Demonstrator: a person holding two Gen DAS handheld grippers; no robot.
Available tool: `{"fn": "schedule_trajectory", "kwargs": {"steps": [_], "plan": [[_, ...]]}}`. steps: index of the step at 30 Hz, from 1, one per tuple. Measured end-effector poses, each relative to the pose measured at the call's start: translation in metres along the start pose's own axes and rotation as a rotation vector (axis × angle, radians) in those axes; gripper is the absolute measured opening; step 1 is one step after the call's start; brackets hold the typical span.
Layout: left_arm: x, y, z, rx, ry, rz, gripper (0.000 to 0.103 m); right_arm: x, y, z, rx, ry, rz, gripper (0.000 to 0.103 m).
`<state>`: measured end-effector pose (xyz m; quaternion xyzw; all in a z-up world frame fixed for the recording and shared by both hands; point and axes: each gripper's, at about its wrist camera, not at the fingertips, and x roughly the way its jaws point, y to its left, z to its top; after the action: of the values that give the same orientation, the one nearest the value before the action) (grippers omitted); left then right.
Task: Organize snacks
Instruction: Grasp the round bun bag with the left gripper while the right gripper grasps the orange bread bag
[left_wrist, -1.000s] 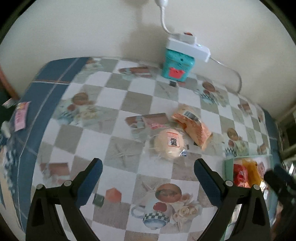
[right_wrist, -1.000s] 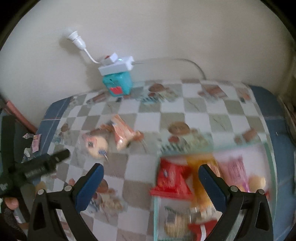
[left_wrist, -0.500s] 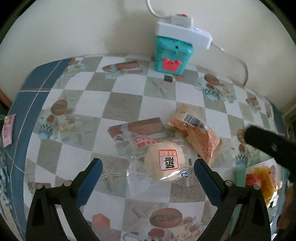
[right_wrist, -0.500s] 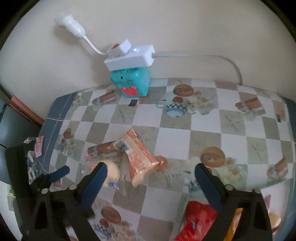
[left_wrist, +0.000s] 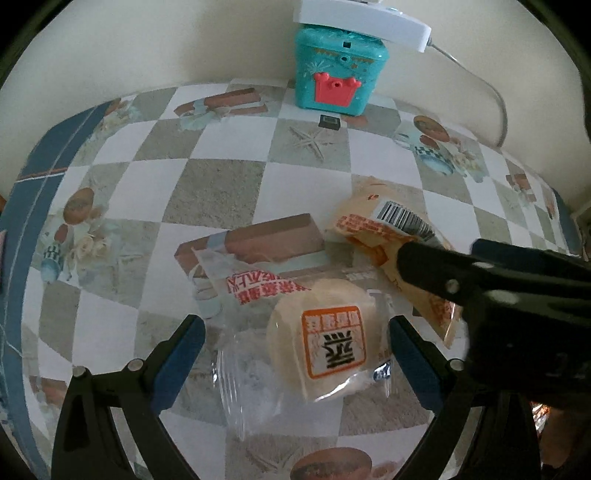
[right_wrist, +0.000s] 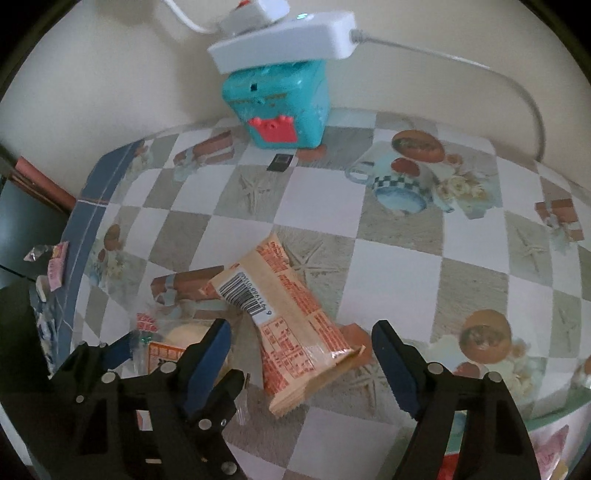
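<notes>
- My tablecloth (left_wrist: 236, 192) is a white and grey-beige check, printed with brown boxes, starfish and checkered blue cups, with a blue band along its edge.
- The round bun (left_wrist: 325, 339) looks pale cream in clear wrap, with an orange-bordered white label and black characters.
- The snack packet (right_wrist: 291, 317) is orange and cream, with a black-and-white barcode.
- The small box (left_wrist: 340, 70) by the wall is teal with a coral-red front.
- The power strip (right_wrist: 284, 40) on it is white.
- Both my grippers are black with blue pads (right_wrist: 391, 369).
- At the right view's lower right corner, something red and pink, I think; it's blurred.
</notes>
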<state>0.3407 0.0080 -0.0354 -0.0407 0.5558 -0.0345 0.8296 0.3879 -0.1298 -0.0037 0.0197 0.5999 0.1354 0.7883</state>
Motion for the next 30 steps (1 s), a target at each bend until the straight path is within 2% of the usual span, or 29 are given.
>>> {"fn": "schedule_trajectory", "kwargs": {"steps": [4, 6, 8, 12, 21, 26, 30], "plan": [[0.002, 0.002, 0.001, 0.002, -0.003, -0.014, 0.098, 0.008, 0.002, 0.002, 0.009, 0.006, 0.023, 0.075], [0.000, 0.003, 0.001, 0.002, -0.010, -0.026, 0.092, 0.011, 0.004, 0.003, 0.004, 0.014, 0.019, 0.065], [-0.002, 0.001, 0.002, 0.006, -0.013, -0.034, 0.081, 0.011, 0.005, 0.002, 0.001, 0.017, 0.021, 0.058], [-0.007, 0.003, 0.001, 0.007, -0.019, -0.038, 0.073, 0.007, -0.002, 0.001, 0.015, 0.010, 0.024, 0.046], [-0.014, 0.021, -0.010, -0.092, -0.004, -0.045, 0.070, -0.011, -0.022, -0.017, 0.062, 0.002, 0.016, 0.043], [-0.030, 0.031, -0.025, -0.186, -0.010, -0.036, 0.070, -0.035, -0.022, -0.035, 0.068, -0.027, 0.052, 0.042], [-0.042, 0.037, -0.044, -0.284, -0.011, -0.034, 0.070, -0.061, -0.018, -0.057, 0.074, -0.075, 0.101, 0.037]]}}
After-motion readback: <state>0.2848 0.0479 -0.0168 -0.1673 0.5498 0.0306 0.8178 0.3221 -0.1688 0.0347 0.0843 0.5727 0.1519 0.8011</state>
